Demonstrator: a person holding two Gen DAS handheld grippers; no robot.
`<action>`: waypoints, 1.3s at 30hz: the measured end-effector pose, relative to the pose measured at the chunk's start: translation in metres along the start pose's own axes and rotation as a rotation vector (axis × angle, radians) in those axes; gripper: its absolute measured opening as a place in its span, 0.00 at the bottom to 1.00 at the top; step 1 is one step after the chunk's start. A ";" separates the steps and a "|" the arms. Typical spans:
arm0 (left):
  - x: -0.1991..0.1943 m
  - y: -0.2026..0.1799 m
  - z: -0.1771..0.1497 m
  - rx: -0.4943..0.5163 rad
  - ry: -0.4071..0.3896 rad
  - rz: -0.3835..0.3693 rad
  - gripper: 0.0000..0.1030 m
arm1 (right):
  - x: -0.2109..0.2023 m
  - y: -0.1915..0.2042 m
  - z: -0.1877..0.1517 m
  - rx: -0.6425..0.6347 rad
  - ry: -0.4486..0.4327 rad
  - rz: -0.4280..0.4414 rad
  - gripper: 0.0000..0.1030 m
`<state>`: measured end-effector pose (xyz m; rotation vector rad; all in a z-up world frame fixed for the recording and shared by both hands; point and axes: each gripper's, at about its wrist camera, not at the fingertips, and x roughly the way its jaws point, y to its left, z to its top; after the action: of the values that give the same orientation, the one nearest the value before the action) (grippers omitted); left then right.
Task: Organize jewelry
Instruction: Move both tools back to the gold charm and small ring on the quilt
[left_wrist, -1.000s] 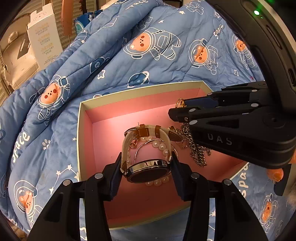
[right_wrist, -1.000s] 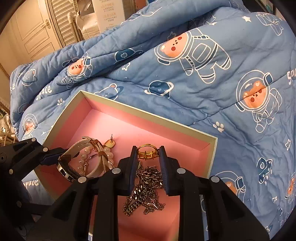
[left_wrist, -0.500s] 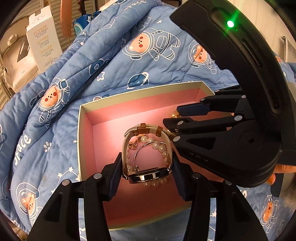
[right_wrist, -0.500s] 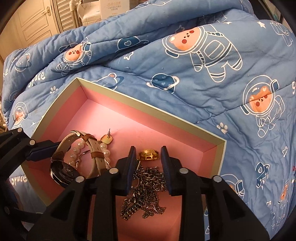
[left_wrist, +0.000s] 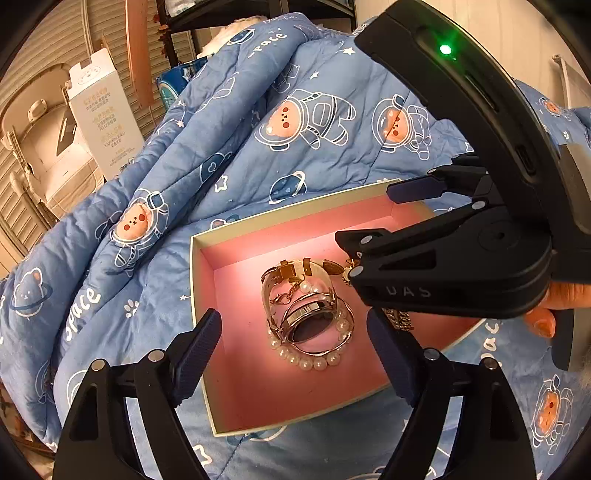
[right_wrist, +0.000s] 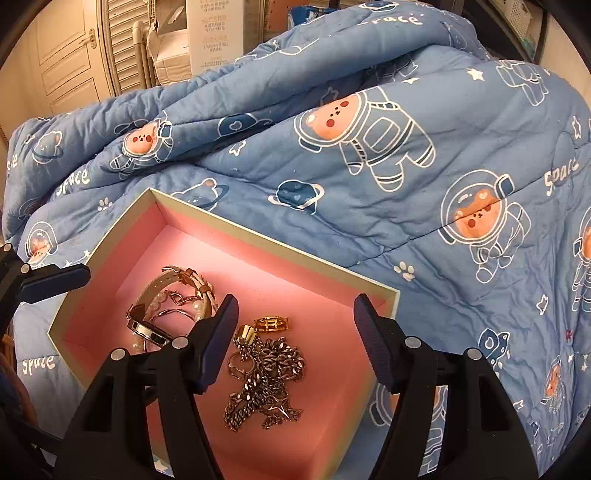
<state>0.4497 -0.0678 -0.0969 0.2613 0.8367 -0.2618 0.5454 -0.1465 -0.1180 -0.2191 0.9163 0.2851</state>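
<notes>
Your left gripper (left_wrist: 293, 350) hangs wide apart over the silver-faced watch with its tan strap (left_wrist: 308, 317), tangled with a white pearl bracelet (left_wrist: 314, 360) in the pink-lined box (left_wrist: 236, 254); snagging could drag both. Your right gripper (right_wrist: 293, 332), equally wide, holds nothing above the dark metal chain (right_wrist: 266, 384) and gold ring (right_wrist: 271, 324).

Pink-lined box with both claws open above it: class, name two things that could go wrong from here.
1. The watch lies tangled with the pearl bracelet; lifting one may drag the other.
2. The chain is heaped against the gold rings; a claw closing there could snag several pieces.
</notes>
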 end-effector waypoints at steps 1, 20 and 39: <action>-0.003 0.000 -0.001 -0.005 -0.007 -0.006 0.80 | -0.004 -0.002 -0.001 0.003 -0.010 -0.001 0.63; -0.083 0.042 -0.101 -0.225 -0.090 -0.087 0.93 | -0.096 0.028 -0.103 0.029 -0.154 0.147 0.73; -0.085 0.025 -0.171 -0.265 -0.041 -0.213 0.66 | -0.080 0.120 -0.173 -0.324 -0.104 0.318 0.43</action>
<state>0.2851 0.0226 -0.1390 -0.0822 0.8498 -0.3503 0.3302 -0.0989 -0.1632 -0.3541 0.7967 0.7356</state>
